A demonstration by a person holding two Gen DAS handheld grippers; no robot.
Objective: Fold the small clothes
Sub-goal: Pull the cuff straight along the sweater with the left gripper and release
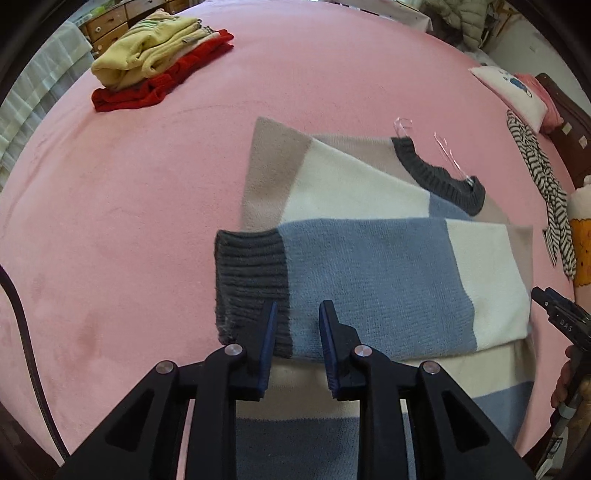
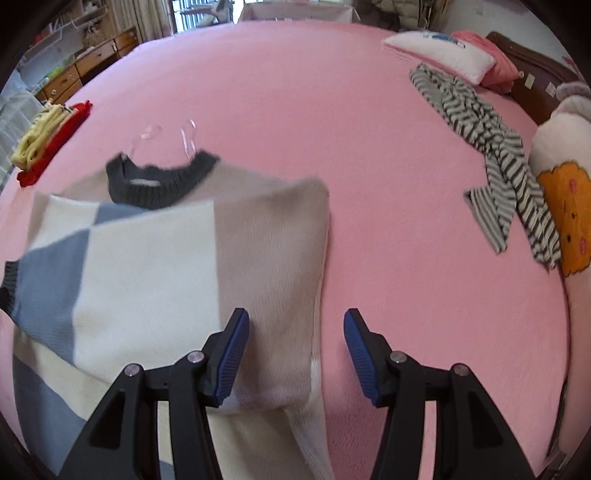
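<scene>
A colour-block sweater (image 1: 369,206) in cream, blue and beige with a dark grey collar lies on the pink bed (image 1: 129,184). One sleeve with a grey cuff (image 1: 251,266) is folded across its body. My left gripper (image 1: 297,314) is open just above that sleeve near the cuff, holding nothing. In the right wrist view the sweater (image 2: 166,258) fills the left half. My right gripper (image 2: 295,325) is open over the sweater's right edge, empty. A clear hanger (image 2: 166,144) lies at the collar.
A folded stack of yellow and red clothes (image 1: 159,62) sits at the far left of the bed. A striped garment (image 2: 491,155) lies at the right. Pillows (image 2: 443,51) and a plush toy (image 2: 565,206) line the right edge. Wooden drawers (image 1: 107,26) stand beyond the bed.
</scene>
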